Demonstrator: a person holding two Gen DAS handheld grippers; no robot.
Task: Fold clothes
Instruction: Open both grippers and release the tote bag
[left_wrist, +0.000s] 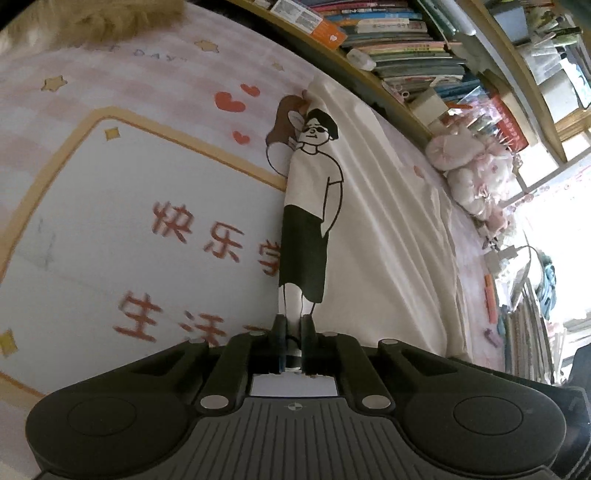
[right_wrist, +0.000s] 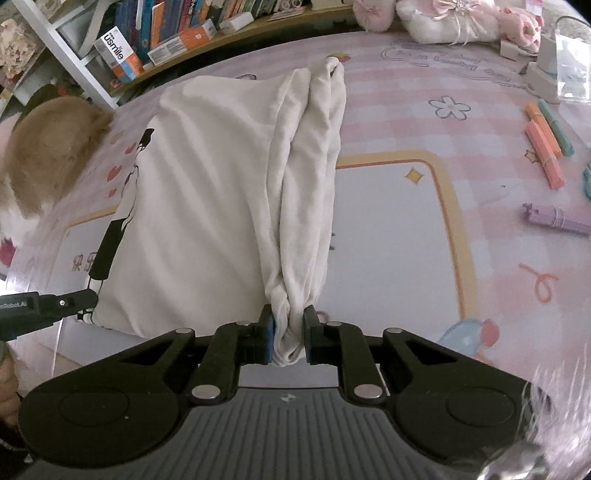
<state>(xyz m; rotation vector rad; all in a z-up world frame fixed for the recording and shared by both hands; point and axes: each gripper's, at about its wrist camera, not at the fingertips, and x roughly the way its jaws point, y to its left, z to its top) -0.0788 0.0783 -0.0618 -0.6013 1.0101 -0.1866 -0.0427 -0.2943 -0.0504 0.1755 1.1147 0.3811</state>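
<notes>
A cream T-shirt (left_wrist: 376, 221) printed with a black-and-white cartoon figure lies across a pink patterned mat (left_wrist: 110, 221). My left gripper (left_wrist: 293, 326) is shut on the shirt's near edge, right by the figure's feet. In the right wrist view the same T-shirt (right_wrist: 207, 206) stretches away from me, its right side bunched into a thick roll. My right gripper (right_wrist: 289, 325) is shut on that bunched end. The left gripper (right_wrist: 79, 301) shows at the left edge, pinching the shirt's other near corner. Both hold the cloth just above the mat.
Bookshelves (left_wrist: 399, 40) line the far edge of the mat (right_wrist: 461, 240). Pink plush toys (right_wrist: 443, 18) sit at the back. Orange and green markers (right_wrist: 546, 147) and a purple object (right_wrist: 557, 219) lie to the right. A tan furry thing (right_wrist: 48, 147) sits at the left.
</notes>
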